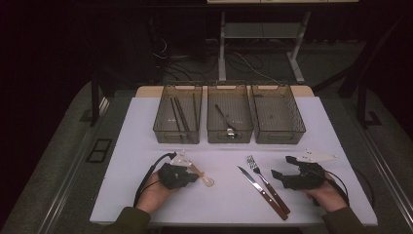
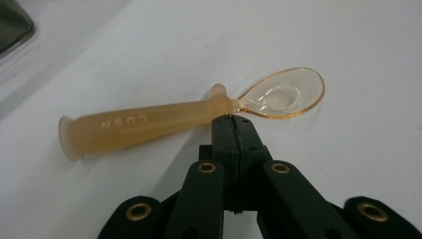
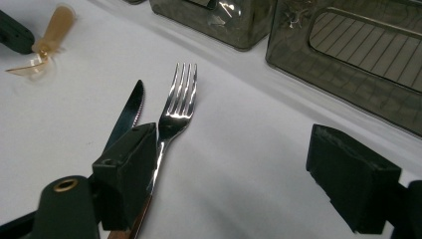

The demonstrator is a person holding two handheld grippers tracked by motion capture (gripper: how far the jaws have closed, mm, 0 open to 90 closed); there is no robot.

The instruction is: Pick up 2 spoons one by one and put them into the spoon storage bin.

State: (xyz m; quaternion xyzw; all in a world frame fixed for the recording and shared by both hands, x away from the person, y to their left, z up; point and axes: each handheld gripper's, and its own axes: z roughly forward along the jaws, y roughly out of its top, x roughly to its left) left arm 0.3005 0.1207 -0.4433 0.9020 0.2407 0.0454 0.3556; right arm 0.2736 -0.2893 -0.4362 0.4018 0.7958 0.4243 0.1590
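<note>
Left tongs [image 1: 195, 171] at amber spoon [image 1: 203, 177], table [image 1: 146, 141].

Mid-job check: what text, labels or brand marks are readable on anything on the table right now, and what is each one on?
"LUSN", as far as it reads: raised letters along the amber spoon handle, upside down in the left gripper view, so the spelling is uncertain.
Knife, fork and the three bins: no readable marks.
</note>
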